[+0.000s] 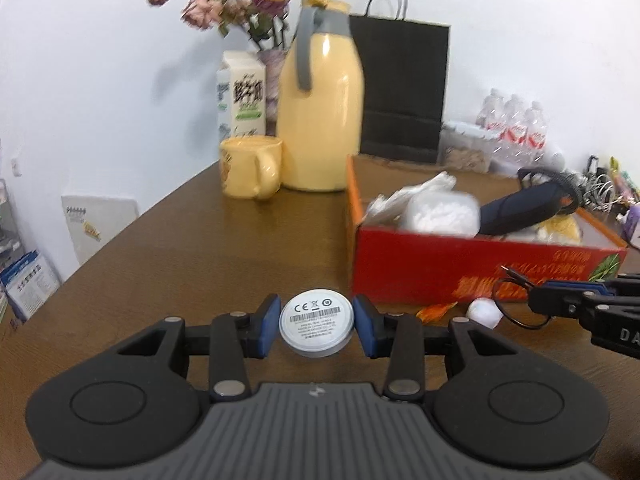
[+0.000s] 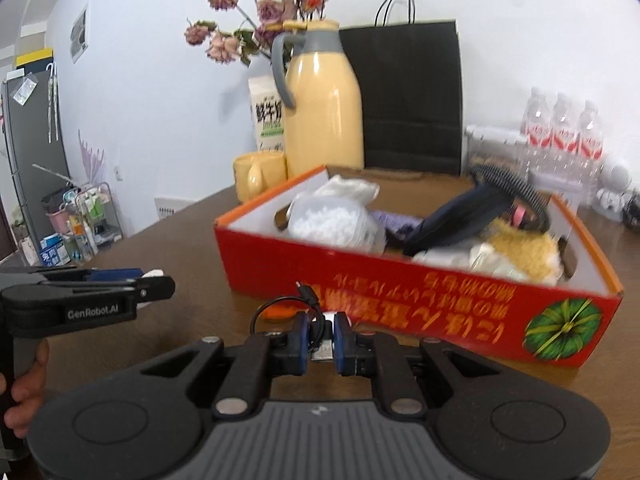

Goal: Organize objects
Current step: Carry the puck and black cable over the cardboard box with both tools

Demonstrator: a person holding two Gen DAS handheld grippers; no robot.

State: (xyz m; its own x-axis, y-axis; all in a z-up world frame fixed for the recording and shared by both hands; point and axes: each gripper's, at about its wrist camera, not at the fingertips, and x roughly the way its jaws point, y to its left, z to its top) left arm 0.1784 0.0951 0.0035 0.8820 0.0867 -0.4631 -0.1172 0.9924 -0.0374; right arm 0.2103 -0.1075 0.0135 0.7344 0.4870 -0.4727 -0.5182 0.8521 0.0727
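Note:
My left gripper [image 1: 316,312] is shut on a white round disc [image 1: 316,330]. The disc's labelled face is turned to the camera, and it is held just above the brown table [image 1: 200,248]. My right gripper [image 2: 320,332] is shut on a short black cable [image 2: 262,312] at its silver plug; the loop sticks out in front of the fingers. Both grippers are just in front of the red cardboard box [image 2: 400,284], the left gripper [image 2: 160,280] to the left of the right one. In the left wrist view the right gripper [image 1: 536,300] reaches in from the right edge with the cable [image 1: 516,312].
The red box [image 1: 472,268] holds a white tub, a dark brush and cloths. An orange wrapper [image 1: 436,312] and a small white object [image 1: 486,312] lie in front of it. Behind stand a yellow jug [image 1: 320,120], yellow mug [image 1: 250,172], milk carton [image 1: 244,96], black bag [image 1: 404,88] and water bottles [image 1: 516,128].

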